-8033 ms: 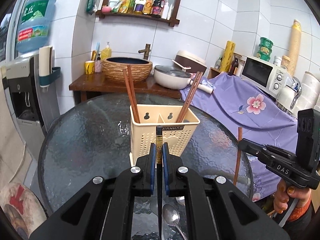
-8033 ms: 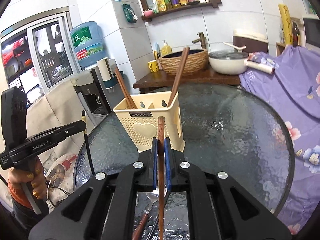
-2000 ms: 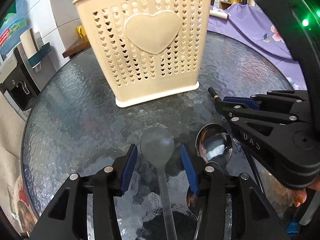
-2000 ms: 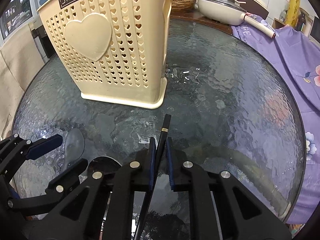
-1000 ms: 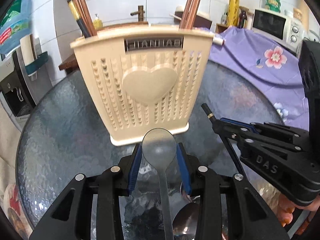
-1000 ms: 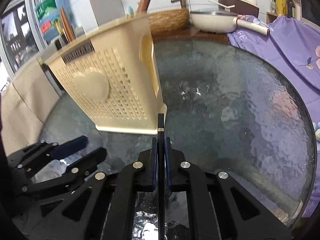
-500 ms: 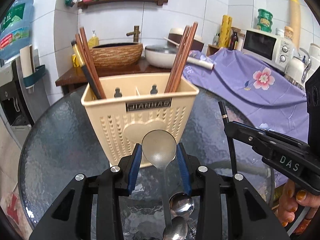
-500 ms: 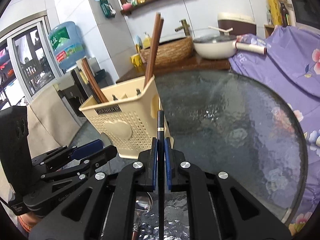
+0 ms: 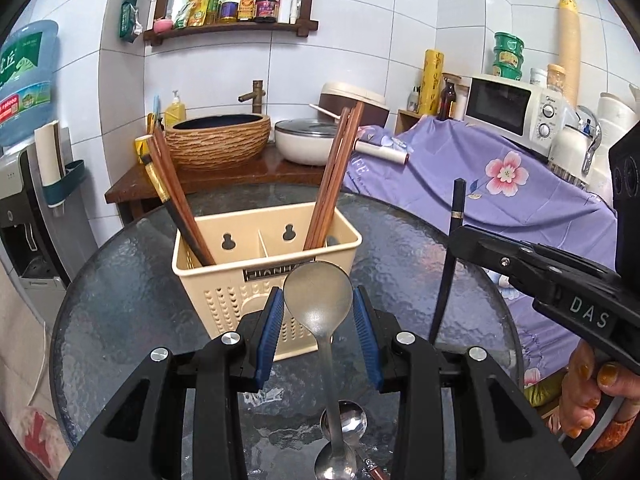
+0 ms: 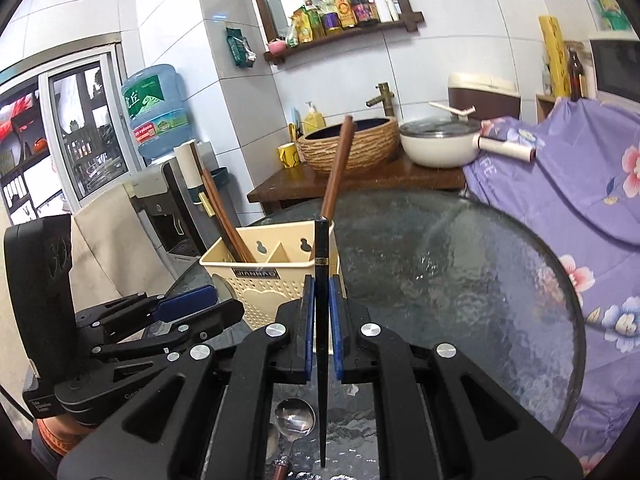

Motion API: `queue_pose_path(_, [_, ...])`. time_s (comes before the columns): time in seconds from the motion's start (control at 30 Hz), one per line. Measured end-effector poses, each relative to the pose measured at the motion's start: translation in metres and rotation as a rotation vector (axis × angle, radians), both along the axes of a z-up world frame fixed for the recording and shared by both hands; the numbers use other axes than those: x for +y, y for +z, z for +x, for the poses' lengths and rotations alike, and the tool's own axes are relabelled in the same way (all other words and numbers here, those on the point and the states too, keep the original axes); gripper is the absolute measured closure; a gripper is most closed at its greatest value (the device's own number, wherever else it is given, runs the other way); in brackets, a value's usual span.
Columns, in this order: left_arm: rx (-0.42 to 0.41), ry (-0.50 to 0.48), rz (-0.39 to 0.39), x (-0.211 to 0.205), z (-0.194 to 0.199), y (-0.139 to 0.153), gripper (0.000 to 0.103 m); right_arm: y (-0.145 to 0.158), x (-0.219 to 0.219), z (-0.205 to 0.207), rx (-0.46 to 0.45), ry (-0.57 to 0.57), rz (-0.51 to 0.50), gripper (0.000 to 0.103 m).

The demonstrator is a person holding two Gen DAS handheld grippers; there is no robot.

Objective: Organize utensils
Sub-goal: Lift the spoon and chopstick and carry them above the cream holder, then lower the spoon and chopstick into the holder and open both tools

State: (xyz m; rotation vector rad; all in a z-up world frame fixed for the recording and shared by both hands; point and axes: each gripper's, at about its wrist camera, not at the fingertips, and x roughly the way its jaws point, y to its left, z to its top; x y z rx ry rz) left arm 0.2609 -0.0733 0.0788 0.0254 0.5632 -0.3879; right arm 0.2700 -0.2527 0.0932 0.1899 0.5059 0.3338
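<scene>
Two hand-held grippers are seen raised above a round glass table (image 9: 120, 280), each carrying one utensil. The left gripper (image 9: 318, 322) is clamped on a metal spoon (image 9: 318, 296); the bowl is held between the blue pads (image 9: 270, 320), bowl uppermost, with the handle hanging down toward the table. The right gripper (image 10: 319, 320) is closed on a black chopstick (image 10: 321, 280), which is held close to upright, its banded end pointing up; the same chopstick (image 9: 454, 232) is seen in the left wrist view, projecting above and below the right gripper's fingers (image 9: 500, 256).

A cream perforated utensil basket (image 9: 224, 292) stands on the table just beyond both grippers. It is divided into compartments. Brown chopsticks (image 9: 176, 200) and one black chopstick with a gold band (image 9: 158, 184) are leaned in the left compartment; further brown chopsticks (image 9: 334, 176) are leaned in the right compartment.

Two more spoons are noted lying on the glass below the grippers: one plain metal spoon (image 9: 335, 460) and one with a brown handle (image 9: 352, 426). Only the brown-handled spoon (image 10: 294, 420) is clearly seen in the right wrist view.

A purple floral cloth (image 9: 500, 200) is draped beside the table.
</scene>
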Motion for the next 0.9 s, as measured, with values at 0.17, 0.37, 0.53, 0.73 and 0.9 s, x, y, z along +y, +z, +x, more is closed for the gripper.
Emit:
queue_pose_path(0.17, [-0.020, -0.010, 0.001, 0.002, -0.002, 0.014, 0.068, 0.014, 0.004, -0.001, -0.022, 0.008, -0.020, 0.095])
queue_pose_path(0.37, [-0.047, -0.022, -0.014, 0.005, -0.005, 0.034, 0.068, 0.035, 0.012, -0.002, -0.058, 0.029, -0.042, 0.095])
queue_pose_path(0.53, [-0.073, -0.028, -0.039, 0.011, 0.000, 0.060, 0.068, 0.061, 0.018, 0.003, -0.076, 0.061, -0.051, 0.095])
queue_pose_path(0.73, [-0.113, -0.008, -0.103, 0.028, 0.012, 0.101, 0.068, 0.092, 0.023, 0.012, -0.083, 0.106, -0.044, 0.095])
queue_pose_path(0.9, [-0.167, 0.040, -0.156, 0.039, 0.025, 0.134, 0.068, 0.132, 0.026, 0.018, -0.132, 0.116, -0.047, 0.095])
